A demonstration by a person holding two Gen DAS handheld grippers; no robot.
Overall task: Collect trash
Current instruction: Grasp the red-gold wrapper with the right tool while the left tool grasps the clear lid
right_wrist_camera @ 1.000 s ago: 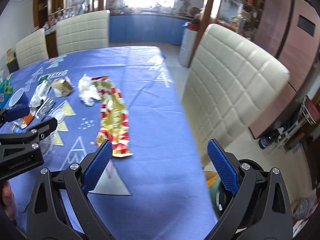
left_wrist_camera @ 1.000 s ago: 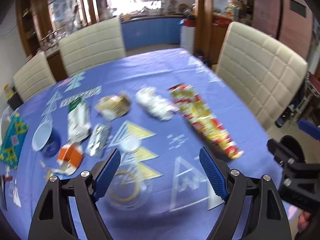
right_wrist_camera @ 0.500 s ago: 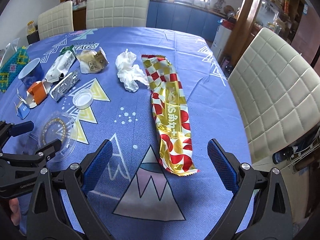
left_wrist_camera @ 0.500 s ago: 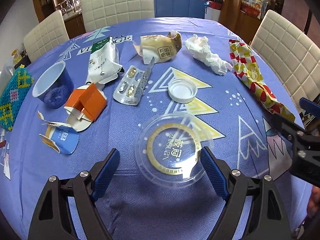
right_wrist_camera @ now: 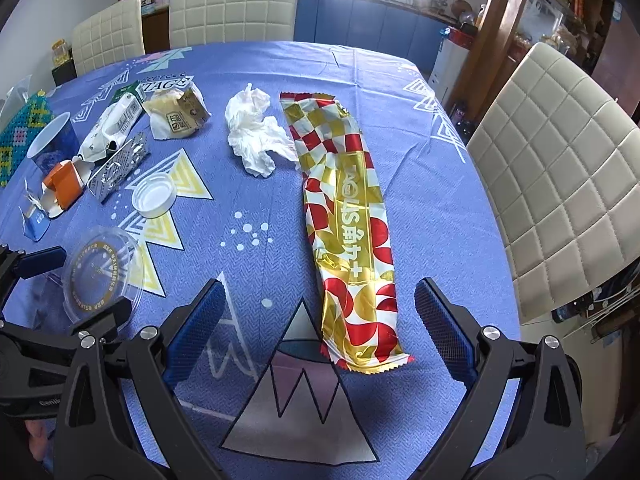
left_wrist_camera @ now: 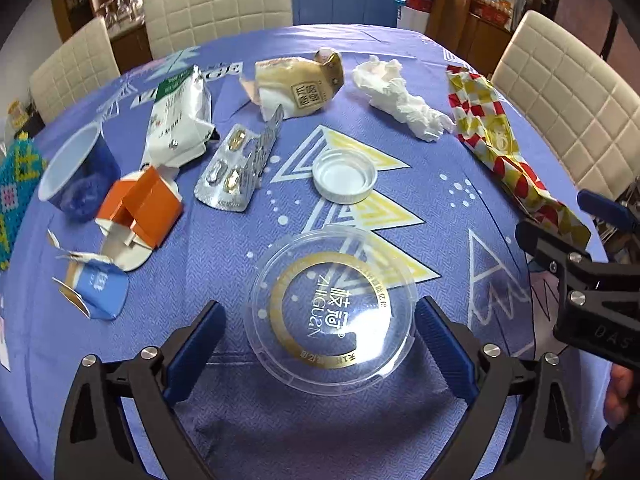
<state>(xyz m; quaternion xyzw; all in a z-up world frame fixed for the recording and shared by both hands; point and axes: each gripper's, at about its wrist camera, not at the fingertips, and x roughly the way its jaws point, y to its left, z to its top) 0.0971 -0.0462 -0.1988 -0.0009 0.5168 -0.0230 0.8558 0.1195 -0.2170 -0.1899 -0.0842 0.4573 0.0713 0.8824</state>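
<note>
A clear round plastic lid with a gold ring lies flat on the blue tablecloth. My left gripper straddles it with its jaws opening, the pads standing clear of the rim. My right gripper is open above the near end of a long red, gold and white snack wrapper. Further back lie a crumpled white tissue, a white screw cap, a silver blister pack, a white pouch and a beige wrapper.
At the left stand a blue paper cup, an orange torn carton and a blue torn box. Cream padded chairs ring the round table, whose edge drops off just right of the snack wrapper.
Both grippers came down and tilted toward the table. The left jaws have spread wider, and the clear lid now lies between them.
</note>
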